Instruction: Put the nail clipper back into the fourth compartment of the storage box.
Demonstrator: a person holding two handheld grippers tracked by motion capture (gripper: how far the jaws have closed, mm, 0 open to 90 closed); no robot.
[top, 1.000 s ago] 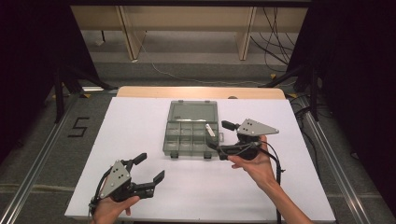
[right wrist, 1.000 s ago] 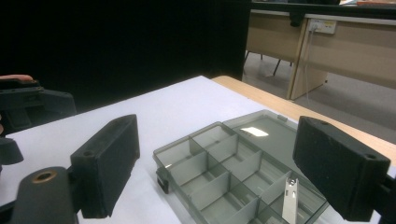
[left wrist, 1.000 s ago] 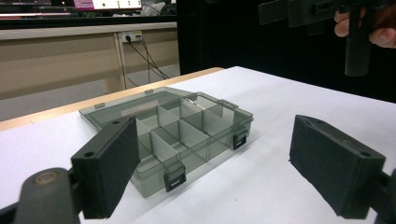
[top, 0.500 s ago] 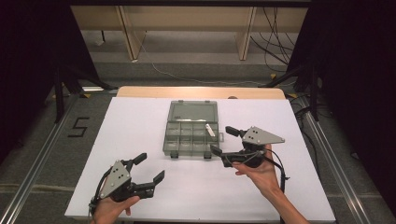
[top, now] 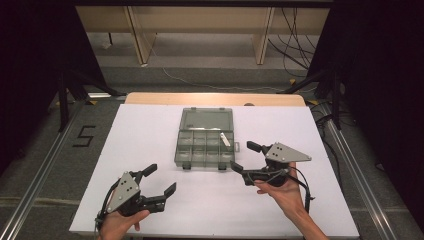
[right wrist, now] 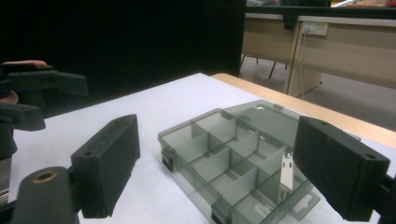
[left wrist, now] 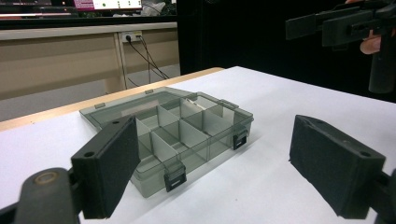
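The right hand-held gripper [top: 246, 157] has drawn back from the open compartment box [top: 205, 145] toward the surface's right edge and now hangs released beside the box's near right corner, so whatever it was doing there looks finished. The left hand-held gripper [top: 159, 180] has stayed released near the front left corner. A white strip [top: 225, 139], perhaps a loose divider, leans in a right-hand compartment; nothing blocks the box.

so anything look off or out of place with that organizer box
One thing: a loose white divider strip sits tilted in a right-hand compartment of the open organizer box, leaning on the wall instead of slotted in like the other dividers. Nothing spilled or broken.
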